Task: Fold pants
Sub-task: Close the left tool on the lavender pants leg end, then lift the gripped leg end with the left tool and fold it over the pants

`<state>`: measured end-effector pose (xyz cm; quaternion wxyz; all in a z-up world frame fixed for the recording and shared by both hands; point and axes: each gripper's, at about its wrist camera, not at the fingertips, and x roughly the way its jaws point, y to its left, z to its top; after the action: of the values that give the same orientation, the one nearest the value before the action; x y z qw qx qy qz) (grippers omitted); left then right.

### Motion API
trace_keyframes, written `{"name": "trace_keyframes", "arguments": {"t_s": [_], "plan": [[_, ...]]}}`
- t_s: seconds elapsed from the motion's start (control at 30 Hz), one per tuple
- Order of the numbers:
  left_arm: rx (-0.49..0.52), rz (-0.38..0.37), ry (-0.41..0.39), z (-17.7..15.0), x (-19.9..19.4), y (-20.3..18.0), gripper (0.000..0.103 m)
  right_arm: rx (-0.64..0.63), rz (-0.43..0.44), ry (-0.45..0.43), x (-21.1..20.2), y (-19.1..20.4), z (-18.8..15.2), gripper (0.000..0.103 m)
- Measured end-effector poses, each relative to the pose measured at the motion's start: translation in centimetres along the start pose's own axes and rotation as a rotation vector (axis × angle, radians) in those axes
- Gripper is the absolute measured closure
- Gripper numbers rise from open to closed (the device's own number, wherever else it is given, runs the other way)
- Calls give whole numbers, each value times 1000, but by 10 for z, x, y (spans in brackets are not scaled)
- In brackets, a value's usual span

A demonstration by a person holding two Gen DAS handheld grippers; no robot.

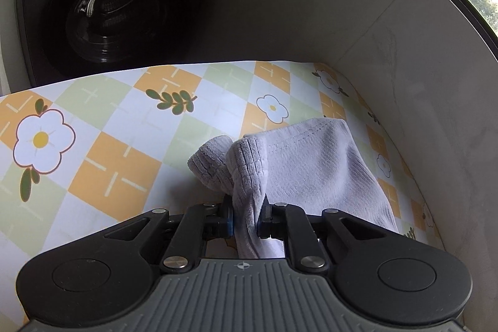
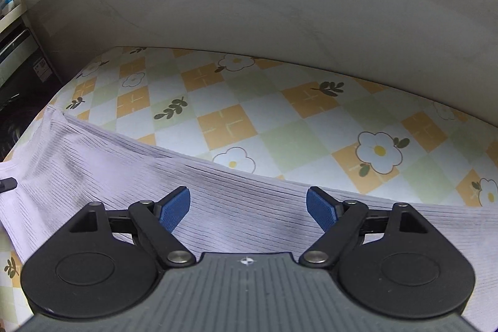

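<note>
Pants (image 1: pixel 311 170) clenched in left gripper (image 1: pixel 247 217) jaws; right gripper (image 2: pixel 248 204) jaws spread above them.

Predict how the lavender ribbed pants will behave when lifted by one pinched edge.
Probably floppy: the lavender ribbed pants bunch and droop where the left gripper pinches them. Likely light, given the thin ribbed knit. Probably not slippery; the surface looks fuzzy.

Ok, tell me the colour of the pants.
Pale lilac pants, finely ribbed; the right wrist view shows it best.
</note>
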<state>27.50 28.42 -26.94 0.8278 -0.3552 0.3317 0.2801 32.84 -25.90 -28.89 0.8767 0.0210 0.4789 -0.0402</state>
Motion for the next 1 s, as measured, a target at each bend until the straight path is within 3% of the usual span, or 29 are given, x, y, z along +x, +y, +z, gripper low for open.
{"name": "trace_keyframes", "arguments": {"t_s": [0.07, 0.17, 0.33, 0.43, 0.53, 0.6, 0.7, 0.87, 1.0], "plan": [[-5, -10, 2, -2, -2, 2, 89, -92, 7, 20, 16, 26, 7, 15], [-20, -20, 11, -2, 0, 6, 89, -197, -126, 42, 44, 48, 15, 17], [-14, -42, 21, -1, 3, 11, 89, -41, -179, 66, 71, 24, 30, 10], [-7, -55, 30, 0, 4, 13, 89, 14, -194, 75, 71, 21, 38, 24], [7, -67, 37, 0, 4, 14, 89, -1, -146, 20, 52, 36, 41, 21], [4, -72, 41, 1, 7, 16, 89, -69, -80, -13, 43, 60, 41, 12], [-2, -82, 45, 1, 9, 18, 89, -189, 20, 3, 47, 103, 42, 8], [-2, -100, 45, 0, 11, 21, 89, -331, 72, 15, 71, 162, 46, 8], [18, -115, 49, 1, 13, 22, 89, -355, 50, 58, 100, 182, 55, 8]]}}
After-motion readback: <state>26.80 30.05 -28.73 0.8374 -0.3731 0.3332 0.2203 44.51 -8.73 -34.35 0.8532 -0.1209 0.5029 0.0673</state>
